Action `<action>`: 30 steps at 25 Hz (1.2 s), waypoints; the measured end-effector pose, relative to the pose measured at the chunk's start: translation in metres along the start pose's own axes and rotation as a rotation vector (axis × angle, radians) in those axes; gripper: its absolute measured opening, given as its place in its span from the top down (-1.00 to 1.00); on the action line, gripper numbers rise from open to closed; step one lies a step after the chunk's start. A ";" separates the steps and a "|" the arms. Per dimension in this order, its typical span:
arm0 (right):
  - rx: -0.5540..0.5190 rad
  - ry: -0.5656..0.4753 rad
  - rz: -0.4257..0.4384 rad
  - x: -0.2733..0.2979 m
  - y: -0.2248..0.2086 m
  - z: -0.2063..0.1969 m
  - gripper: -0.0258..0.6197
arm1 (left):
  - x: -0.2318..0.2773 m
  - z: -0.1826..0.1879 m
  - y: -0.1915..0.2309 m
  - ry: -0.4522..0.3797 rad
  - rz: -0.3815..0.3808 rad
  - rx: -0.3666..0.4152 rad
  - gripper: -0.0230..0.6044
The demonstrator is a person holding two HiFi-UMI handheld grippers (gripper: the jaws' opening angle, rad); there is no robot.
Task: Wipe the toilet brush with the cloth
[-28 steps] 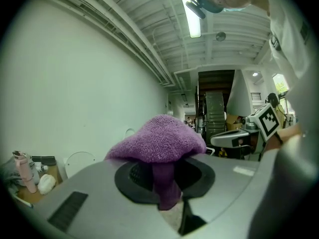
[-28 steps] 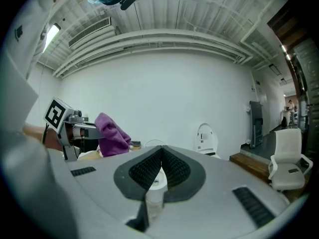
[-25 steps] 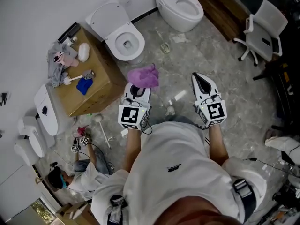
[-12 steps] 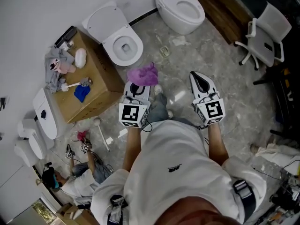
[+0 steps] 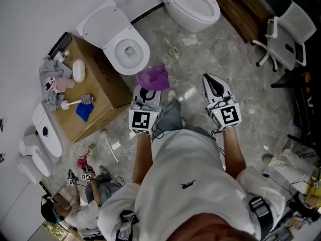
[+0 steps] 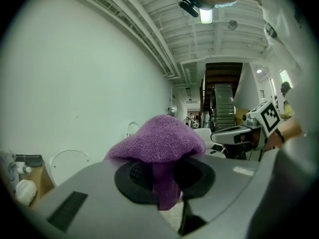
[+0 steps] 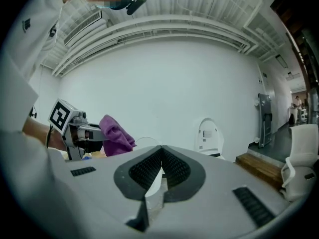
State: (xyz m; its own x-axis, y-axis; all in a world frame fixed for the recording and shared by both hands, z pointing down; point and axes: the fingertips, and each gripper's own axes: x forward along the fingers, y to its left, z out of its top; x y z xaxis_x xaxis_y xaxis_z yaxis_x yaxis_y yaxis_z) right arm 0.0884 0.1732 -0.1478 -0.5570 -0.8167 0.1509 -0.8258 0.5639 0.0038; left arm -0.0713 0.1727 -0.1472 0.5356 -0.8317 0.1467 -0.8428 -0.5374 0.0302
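Note:
My left gripper is shut on a purple cloth, which bunches over its closed jaws in the left gripper view. My right gripper is held level beside it, shut with nothing between its fingers; its pads meet in the right gripper view. A white-handled toilet brush lies on the cardboard box at the left, next to a blue rag. Both grippers are over the floor, well apart from the brush. The cloth also shows at the left of the right gripper view.
A white toilet stands beside the box and another at the top. A pile of rags lies on the box. A white stick lies on the floor. A crouched person is lower left, an office chair right.
Both grippers have travelled together across the room, staying shut, the cloth still in the left. The box and toilet have slid left in the head view, and the crouched person has shifted.

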 end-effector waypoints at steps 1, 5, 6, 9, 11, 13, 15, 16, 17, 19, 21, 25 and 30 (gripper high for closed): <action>-0.006 0.002 -0.003 0.013 -0.004 -0.004 0.93 | 0.010 -0.006 0.009 0.005 -0.007 -0.008 0.70; -0.018 0.038 -0.029 0.062 -0.023 -0.030 0.93 | 0.052 -0.030 0.045 0.030 -0.026 -0.033 0.70; -0.015 0.056 -0.032 0.072 -0.027 -0.037 0.93 | 0.062 -0.037 0.053 0.036 -0.029 -0.039 0.70; -0.004 0.114 -0.032 0.101 -0.036 -0.061 0.93 | 0.091 -0.057 0.077 0.051 -0.041 -0.053 0.70; -0.003 0.139 -0.031 0.120 -0.042 -0.076 0.93 | 0.108 -0.070 0.092 0.058 -0.048 -0.061 0.70; -0.015 0.168 -0.038 0.136 -0.048 -0.089 0.93 | 0.122 -0.085 0.105 0.070 -0.055 -0.073 0.70; -0.023 0.193 -0.042 0.146 -0.052 -0.102 0.93 | 0.133 -0.102 0.112 0.089 -0.059 -0.093 0.70; -0.023 0.202 -0.042 0.150 -0.054 -0.108 0.93 | 0.137 -0.110 0.115 0.098 -0.058 -0.104 0.70; -0.022 0.210 -0.041 0.153 -0.056 -0.115 0.93 | 0.141 -0.118 0.118 0.105 -0.056 -0.114 0.70; -0.020 0.229 -0.039 0.160 -0.061 -0.129 0.93 | 0.149 -0.134 0.122 0.119 -0.051 -0.129 0.70; -0.020 0.253 -0.036 0.168 -0.067 -0.145 0.93 | 0.157 -0.149 0.124 0.134 -0.050 -0.141 0.70; -0.027 0.294 -0.006 0.188 -0.073 -0.174 0.93 | 0.170 -0.183 0.127 0.173 -0.053 -0.156 0.70; -0.026 0.288 0.018 0.212 -0.088 -0.214 0.93 | 0.192 -0.226 0.128 0.197 -0.055 -0.158 0.70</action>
State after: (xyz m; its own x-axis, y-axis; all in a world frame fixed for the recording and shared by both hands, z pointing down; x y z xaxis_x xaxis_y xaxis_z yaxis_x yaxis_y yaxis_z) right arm 0.0621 -0.0239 0.0955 -0.5209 -0.7401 0.4253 -0.8112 0.5842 0.0231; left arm -0.0884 -0.0238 0.1081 0.5733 -0.7500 0.3299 -0.8188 -0.5397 0.1957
